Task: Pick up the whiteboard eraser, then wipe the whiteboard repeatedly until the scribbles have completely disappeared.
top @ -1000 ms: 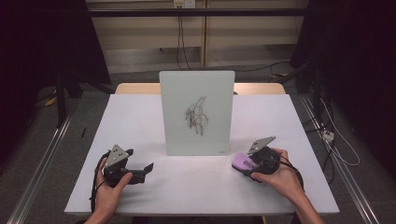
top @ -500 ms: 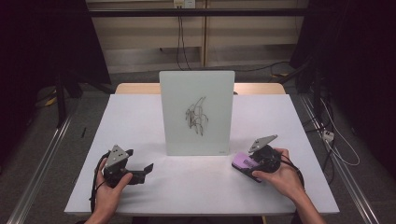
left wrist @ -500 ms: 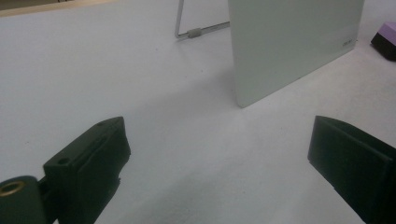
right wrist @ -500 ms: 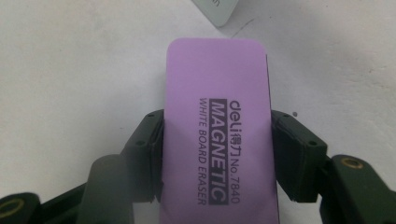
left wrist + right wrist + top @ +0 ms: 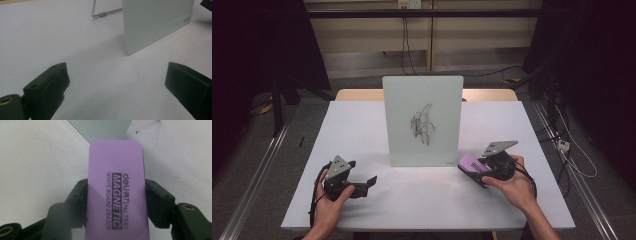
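While the scribbled whiteboard (image 5: 422, 120) stood mid-table, both grippers sat low near its base.
Right gripper (image 5: 116, 202) had its jaws clamped on a purple magnetic eraser (image 5: 116, 187), poking out past the fingertips toward the board's corner. Left gripper (image 5: 117, 82) was spread wide, just bare table (image 5: 50, 37) between the fingers.

white table (image 5: 362, 125) bearing upright whiteboard (image 5: 423, 120)

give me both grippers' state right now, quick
Left gripper: open, nothing between its fingers, low over the white table.
Right gripper: shut on the purple whiteboard eraser, near the standing whiteboard.
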Tool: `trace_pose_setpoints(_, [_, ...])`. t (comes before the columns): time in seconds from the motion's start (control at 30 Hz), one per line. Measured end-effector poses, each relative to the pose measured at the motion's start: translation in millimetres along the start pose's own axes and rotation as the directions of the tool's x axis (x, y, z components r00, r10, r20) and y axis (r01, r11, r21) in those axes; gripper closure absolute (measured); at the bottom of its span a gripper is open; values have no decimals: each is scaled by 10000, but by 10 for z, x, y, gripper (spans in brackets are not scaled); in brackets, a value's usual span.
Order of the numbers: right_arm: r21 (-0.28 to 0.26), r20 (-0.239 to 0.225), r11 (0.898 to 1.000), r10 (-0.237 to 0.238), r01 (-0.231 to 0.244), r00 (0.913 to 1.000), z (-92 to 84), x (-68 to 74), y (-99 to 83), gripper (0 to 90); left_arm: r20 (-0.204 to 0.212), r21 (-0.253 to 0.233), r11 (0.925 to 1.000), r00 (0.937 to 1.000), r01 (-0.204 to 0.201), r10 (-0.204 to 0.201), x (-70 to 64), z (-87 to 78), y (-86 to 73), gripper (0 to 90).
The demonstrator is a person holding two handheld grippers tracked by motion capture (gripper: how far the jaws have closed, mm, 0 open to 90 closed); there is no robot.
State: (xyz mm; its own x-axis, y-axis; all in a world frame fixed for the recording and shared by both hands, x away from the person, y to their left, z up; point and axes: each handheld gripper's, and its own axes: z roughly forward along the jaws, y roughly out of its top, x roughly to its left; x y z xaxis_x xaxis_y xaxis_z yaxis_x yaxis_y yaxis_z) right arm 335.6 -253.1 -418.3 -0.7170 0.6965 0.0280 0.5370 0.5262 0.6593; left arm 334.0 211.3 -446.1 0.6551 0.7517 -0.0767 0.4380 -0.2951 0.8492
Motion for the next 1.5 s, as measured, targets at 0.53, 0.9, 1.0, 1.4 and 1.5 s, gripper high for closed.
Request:
trace_pose_setpoints(0.53, [-992, -257, 9950, -147, 121, 9996, -25, 51, 36, 419, -116, -32, 9999, 9999, -118, 117, -14, -10, 14, 49])
trace_pose_setpoints(0.9, [-2110, -594, 9766, -550, 413, 9967, -9, 102, 110, 419, -175, -14, 9999, 9998, -114, 113, -4, -31, -3, 49])
trace_pose_setpoints(1.0, [-2195, -850, 9749, -580, 381, 9947, 18, 127, 167, 419, -201, -4, 10000, 9998, -4, 4, 15, -28, -13, 49])
trace_pose_setpoints(1.4, [-2776, -712, 9544, -1344, 1097, 9884, 130, 250, 442, 419, -184, 46, 9997, 9995, -251, 252, 5, -15, 5, 49])
trace_pose_setpoints(1.5, [-2874, -758, 9501, -1489, 1214, 9859, 154, 267, 525, 419, -140, 19, 9996, 9995, -292, 292, -4, -24, 0, 49])
